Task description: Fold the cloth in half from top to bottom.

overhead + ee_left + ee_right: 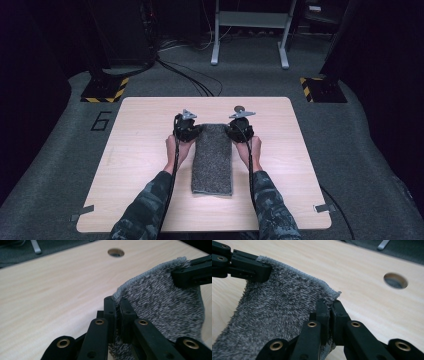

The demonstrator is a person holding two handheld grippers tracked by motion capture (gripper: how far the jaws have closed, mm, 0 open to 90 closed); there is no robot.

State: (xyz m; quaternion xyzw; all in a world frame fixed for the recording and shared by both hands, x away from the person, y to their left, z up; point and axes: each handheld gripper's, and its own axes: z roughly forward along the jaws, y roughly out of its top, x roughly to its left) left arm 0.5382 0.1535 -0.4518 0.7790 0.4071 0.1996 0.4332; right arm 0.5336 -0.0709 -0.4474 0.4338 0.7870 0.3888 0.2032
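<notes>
The left gripper is pinching the far left corner of the grey towel, its jaws clamped together on the hem. The towel is lying lengthwise on the middle of the wooden table, its far end lifting off the surface. The right gripper is clamping the far right corner likewise.

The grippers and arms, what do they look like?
The left gripper and right gripper are black, each topped by a grey three-cornered plate. Up close, the left gripper's fingers are flat black bars joined by links with brass-coloured rivets. A black cable trails from each gripper along the forearm. The sleeves are dark grey-green camouflage, and the hands are bare.
</notes>
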